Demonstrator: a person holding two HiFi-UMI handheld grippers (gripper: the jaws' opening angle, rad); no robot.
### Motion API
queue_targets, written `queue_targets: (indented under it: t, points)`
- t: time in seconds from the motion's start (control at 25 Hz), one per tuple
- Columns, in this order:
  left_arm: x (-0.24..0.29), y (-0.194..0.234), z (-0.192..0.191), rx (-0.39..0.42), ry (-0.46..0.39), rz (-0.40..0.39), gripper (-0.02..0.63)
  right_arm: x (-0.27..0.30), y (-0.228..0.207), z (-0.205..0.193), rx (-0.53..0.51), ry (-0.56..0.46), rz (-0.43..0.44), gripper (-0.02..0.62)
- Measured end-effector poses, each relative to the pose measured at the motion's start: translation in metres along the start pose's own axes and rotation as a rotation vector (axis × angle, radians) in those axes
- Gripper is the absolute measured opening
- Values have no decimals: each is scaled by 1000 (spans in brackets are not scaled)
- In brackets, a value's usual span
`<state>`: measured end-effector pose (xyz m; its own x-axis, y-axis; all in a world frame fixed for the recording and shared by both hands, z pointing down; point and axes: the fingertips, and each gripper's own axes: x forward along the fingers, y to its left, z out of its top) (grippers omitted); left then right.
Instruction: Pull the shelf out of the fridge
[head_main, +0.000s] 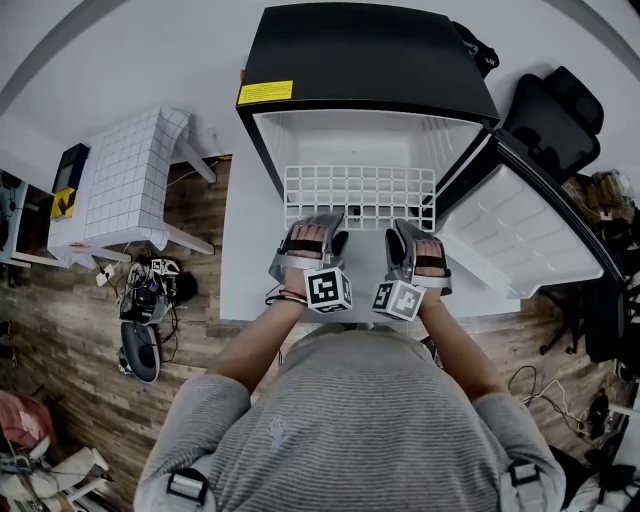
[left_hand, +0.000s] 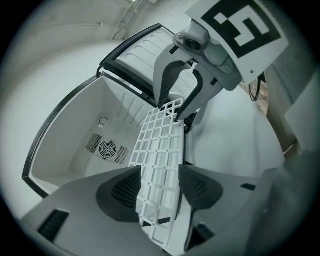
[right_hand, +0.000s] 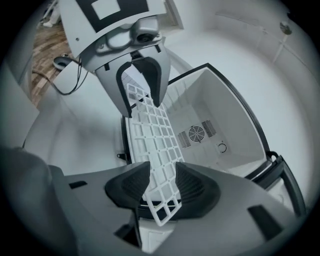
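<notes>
1 white plastic grid shelf (head_main: 360, 195) is sticking out of 1 black mini fridge (head_main: 370, 50), lying unclamped between 2 wide-open tools: left tongs (head_main: 320, 220) and right tongs (head_main: 405, 230).

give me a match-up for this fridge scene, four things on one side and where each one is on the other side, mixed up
Things
1. shelf
2. fridge door
3. fan grille
4. yellow label

Places
A. on the black top of the fridge
B. swung open, at the right of the head view
C. sticking out of the opening, between the jaws of the left hand-held gripper and the right hand-held gripper
D. on the back wall inside

Pairs: 1-C, 2-B, 3-D, 4-A
</notes>
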<state>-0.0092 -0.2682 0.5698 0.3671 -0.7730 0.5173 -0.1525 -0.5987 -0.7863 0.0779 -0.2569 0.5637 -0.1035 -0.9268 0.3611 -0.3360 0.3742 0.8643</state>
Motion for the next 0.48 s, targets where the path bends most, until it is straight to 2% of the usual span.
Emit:
queue_targets:
  t: [0.12, 0.24, 0.32, 0.36, 0.48]
  points:
    - [-4, 8, 6, -47, -16, 4, 225, 2, -3, 5, 82, -18, 3, 164]
    - [-7, 14, 14, -65, -40, 17, 222, 2, -5, 11, 82, -42, 2, 158]
    - [-10, 17, 17, -80, -53, 20, 206, 0, -8, 14, 101, -61, -2, 102]
    - [-11, 18, 18, -93, -59, 21, 176, -1, -10, 15, 118, -69, -5, 69]
    - [-13, 23, 16, -154, -78, 25, 15, -2, -15, 16, 187, -94, 7, 32]
